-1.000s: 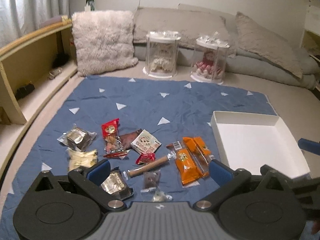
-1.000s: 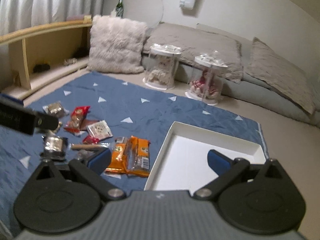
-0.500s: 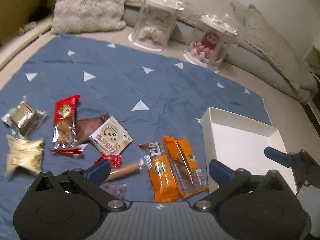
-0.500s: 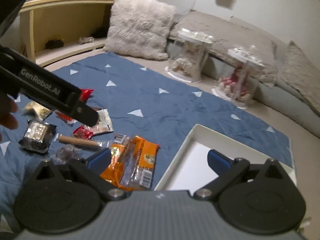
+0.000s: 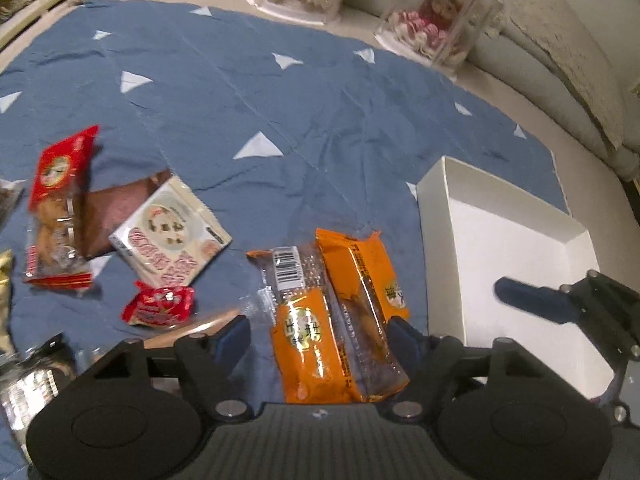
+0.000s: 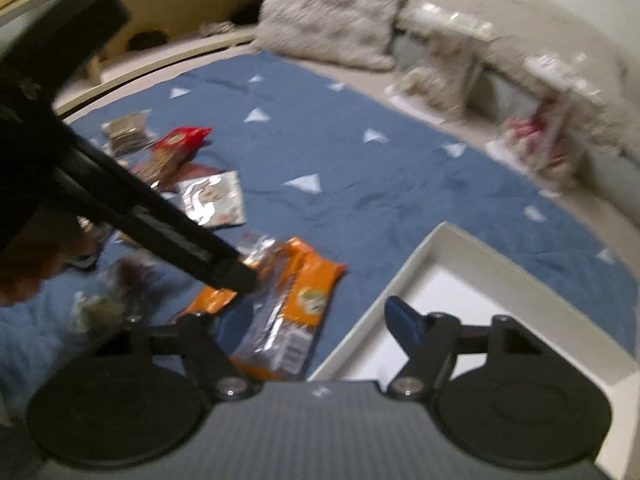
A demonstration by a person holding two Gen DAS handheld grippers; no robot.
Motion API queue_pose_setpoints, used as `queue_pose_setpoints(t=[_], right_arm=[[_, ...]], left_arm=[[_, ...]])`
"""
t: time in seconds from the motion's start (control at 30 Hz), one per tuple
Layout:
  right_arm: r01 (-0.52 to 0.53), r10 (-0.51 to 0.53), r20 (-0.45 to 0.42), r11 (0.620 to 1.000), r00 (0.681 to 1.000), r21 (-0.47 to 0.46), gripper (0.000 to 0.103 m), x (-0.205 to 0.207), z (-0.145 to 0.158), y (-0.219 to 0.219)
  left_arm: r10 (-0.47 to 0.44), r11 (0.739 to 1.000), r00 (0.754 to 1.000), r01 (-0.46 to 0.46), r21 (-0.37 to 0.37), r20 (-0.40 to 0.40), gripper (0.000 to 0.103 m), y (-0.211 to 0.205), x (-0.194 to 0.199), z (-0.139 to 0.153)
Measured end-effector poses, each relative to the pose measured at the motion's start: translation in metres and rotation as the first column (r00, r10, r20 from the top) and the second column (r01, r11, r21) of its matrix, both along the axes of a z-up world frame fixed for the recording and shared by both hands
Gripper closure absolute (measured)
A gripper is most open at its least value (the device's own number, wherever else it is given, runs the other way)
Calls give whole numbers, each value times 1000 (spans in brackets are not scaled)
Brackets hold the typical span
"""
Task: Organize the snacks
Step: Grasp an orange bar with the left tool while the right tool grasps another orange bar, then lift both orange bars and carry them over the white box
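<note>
Two orange snack packets (image 5: 340, 312) lie side by side on the blue blanket (image 5: 280, 92), between the open jaws of my left gripper (image 5: 320, 334), which hovers low over them. They also show in the right wrist view (image 6: 288, 304). An empty white box (image 5: 516, 248) sits to their right. My right gripper (image 6: 320, 320) is open and empty, over the box's left edge (image 6: 400, 280); one of its fingers (image 5: 532, 298) shows over the box in the left wrist view. More snacks lie left: a white packet (image 5: 170, 232), a red packet (image 5: 56, 208), a small red wrapper (image 5: 160, 306).
A brown packet (image 5: 114, 212) lies under the white one. Two clear display cases with dolls (image 5: 432, 24) stand beyond the blanket, with grey cushions (image 5: 568, 52) behind. A furry pillow (image 6: 332, 16) and a wooden shelf (image 6: 160, 8) are at the far left.
My left gripper moved forward and down until the orange packets sit between its fingers. My right gripper swung closer to the box and the packets; its view is now blurred.
</note>
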State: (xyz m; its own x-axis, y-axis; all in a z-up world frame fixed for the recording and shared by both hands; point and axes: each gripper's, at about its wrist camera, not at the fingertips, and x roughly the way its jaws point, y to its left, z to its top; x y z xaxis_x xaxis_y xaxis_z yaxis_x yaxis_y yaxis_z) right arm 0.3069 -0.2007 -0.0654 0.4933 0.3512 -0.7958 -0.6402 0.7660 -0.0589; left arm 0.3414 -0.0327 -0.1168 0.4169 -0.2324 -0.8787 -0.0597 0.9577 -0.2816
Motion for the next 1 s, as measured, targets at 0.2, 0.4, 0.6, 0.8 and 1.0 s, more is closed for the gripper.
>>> queue_pose_setpoints(t=[0.2, 0.4, 0.6, 0.8, 1.0], right_arm=[[-72, 70, -78, 997, 994, -26, 46, 14, -8, 8], [-111, 101, -133, 992, 986, -66, 48, 27, -24, 24], [-98, 78, -174, 989, 982, -110, 48, 36, -35, 36], [-40, 4, -229, 987, 973, -153, 48, 49, -52, 47], [6, -45, -215, 984, 976, -178, 56, 50, -64, 59]], left_arm=[[-19, 1000, 999, 19, 17, -35, 41, -5, 12, -18], [-24, 999, 997, 25, 22, -77, 51, -2, 18, -34], [-64, 998, 995, 66, 23, -72, 59, 5, 19, -31], [-58, 998, 995, 60, 20, -75, 61, 22, 16, -29], [-66, 997, 996, 67, 30, -55, 67, 30, 10, -24]])
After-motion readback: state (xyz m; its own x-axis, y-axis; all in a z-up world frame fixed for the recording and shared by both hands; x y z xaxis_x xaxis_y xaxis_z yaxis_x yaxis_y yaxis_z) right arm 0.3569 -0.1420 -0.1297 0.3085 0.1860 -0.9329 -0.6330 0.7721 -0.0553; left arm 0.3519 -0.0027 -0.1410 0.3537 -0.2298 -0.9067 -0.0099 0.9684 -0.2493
